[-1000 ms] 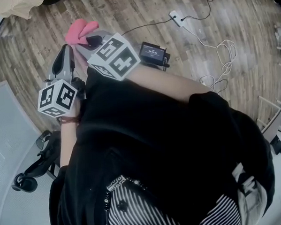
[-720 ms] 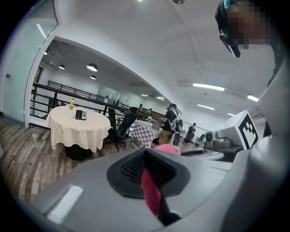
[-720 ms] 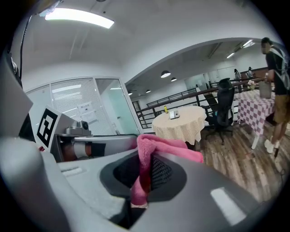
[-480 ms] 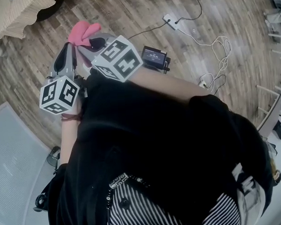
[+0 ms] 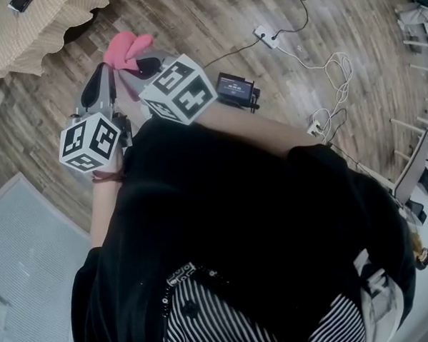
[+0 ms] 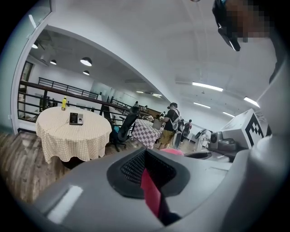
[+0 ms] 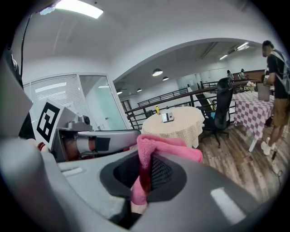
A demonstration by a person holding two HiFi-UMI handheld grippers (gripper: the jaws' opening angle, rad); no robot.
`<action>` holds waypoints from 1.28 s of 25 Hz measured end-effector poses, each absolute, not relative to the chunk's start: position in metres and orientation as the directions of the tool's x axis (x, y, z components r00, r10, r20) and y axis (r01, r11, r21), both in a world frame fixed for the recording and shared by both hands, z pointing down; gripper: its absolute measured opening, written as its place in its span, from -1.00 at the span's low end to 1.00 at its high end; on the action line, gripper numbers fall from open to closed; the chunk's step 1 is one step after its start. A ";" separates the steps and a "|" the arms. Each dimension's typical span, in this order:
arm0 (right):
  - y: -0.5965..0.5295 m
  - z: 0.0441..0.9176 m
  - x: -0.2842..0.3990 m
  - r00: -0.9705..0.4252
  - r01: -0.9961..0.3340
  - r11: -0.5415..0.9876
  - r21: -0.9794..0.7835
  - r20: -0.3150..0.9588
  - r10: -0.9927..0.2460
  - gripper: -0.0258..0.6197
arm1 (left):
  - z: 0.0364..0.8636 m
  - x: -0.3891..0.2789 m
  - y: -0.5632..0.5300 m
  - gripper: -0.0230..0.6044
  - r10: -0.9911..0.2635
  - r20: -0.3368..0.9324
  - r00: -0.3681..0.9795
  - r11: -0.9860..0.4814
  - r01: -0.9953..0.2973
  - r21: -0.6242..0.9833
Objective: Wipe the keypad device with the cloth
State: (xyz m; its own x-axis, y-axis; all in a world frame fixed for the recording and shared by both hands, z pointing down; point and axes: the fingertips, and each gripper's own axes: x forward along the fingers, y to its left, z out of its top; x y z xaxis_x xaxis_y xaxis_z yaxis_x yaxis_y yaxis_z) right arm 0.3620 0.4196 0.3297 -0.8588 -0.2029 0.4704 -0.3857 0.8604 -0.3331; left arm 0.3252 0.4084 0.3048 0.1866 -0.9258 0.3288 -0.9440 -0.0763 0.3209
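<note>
The small dark keypad device [image 6: 75, 118] is seen only far off, on a round table with a checked cover [image 6: 72, 136]; its keys cannot be made out. The fluffy pink cloth [image 7: 156, 149] is clamped, folded over, in the right gripper [image 7: 144, 176]. The left gripper [image 6: 151, 186] is closed to a slit, in which a thin pink strip of unclear kind is seen.

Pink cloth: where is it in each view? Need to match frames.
Head view: pink cloth upper left, at the right tool tip.
Left gripper view: bottom centre, pink strip in the left tool, bump just above.
Right gripper view: centre, pinched in the right tool.
Shared landmark: round checked table, in all three.
</note>
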 end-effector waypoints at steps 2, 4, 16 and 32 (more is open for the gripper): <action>0.409 0.329 0.340 -0.854 -0.394 0.858 -0.331 0.476 -0.209 -0.83 | 0.305 0.304 0.396 -0.92 -0.923 0.331 0.196 -0.081 -0.940 0.331; 0.403 0.328 0.325 -0.852 -0.396 0.858 -0.327 0.480 -0.210 -0.83 | 0.304 0.290 0.390 -0.92 -0.922 0.331 0.203 -0.087 -0.939 0.334; 0.409 0.334 0.189 -0.849 -0.354 0.890 -0.288 0.498 -0.176 -0.83 | 0.314 0.150 0.403 -0.92 -0.939 0.306 0.156 -0.039 -0.934 0.356; 0.430 0.342 0.115 -0.857 -0.246 0.927 -0.282 0.510 -0.072 -0.83 | 0.326 0.079 0.432 -0.92 -0.948 0.313 0.062 0.063 -0.926 0.372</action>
State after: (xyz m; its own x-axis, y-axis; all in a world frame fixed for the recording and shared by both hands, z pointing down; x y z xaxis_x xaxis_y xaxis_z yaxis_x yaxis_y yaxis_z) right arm 0.1154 0.4301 0.3416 -0.8570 -0.0725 0.5101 -0.2464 0.9272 -0.2822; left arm 0.0789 0.4318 0.3259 0.0616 -0.9477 0.3130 -0.9262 0.0626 0.3719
